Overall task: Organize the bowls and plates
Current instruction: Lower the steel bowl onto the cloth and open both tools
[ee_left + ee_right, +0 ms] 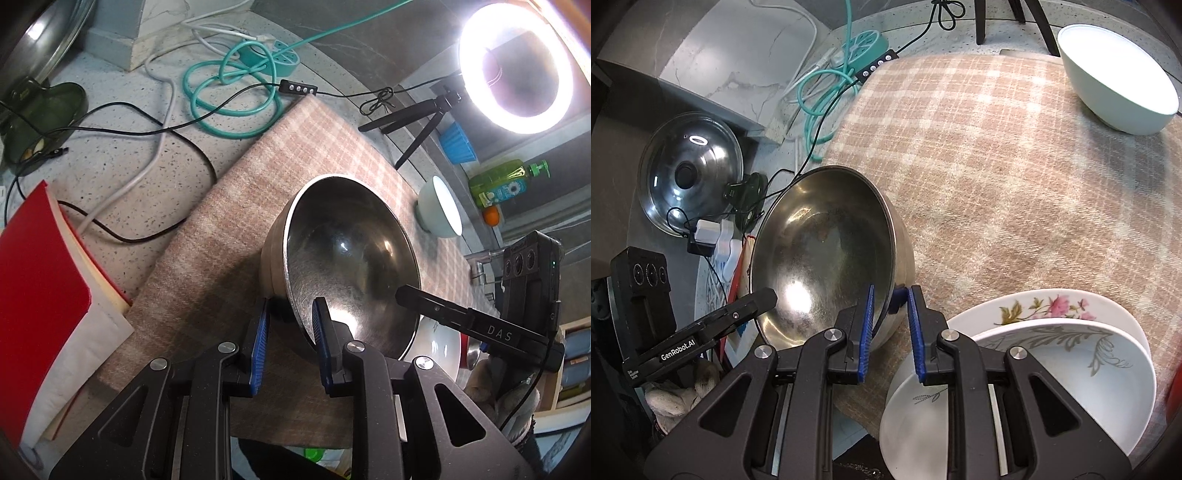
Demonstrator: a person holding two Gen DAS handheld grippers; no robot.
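Note:
A steel bowl point(351, 258) is held tilted above the plaid cloth point(236, 236). My left gripper point(291, 314) straddles its near rim, one blue pad inside and one outside, closed on it. My right gripper point(890, 299) clamps the opposite rim of the same bowl point(827, 254) between its blue pads. Stacked white plates point(1052, 354), one with pink flowers and one with grey leaves, lie on the cloth at the lower right in the right wrist view. A pale green bowl point(1115, 77) sits at the cloth's far corner; it also shows in the left wrist view point(439, 210).
A red book point(48, 288) lies left of the cloth. Teal and black cables point(229, 96) and a power strip cross the speckled counter. A glass pot lid point(690, 170) leans at the left. A ring light point(517, 70) on a tripod, a blue cup point(458, 144) and a green soap bottle point(506, 181) stand at the right.

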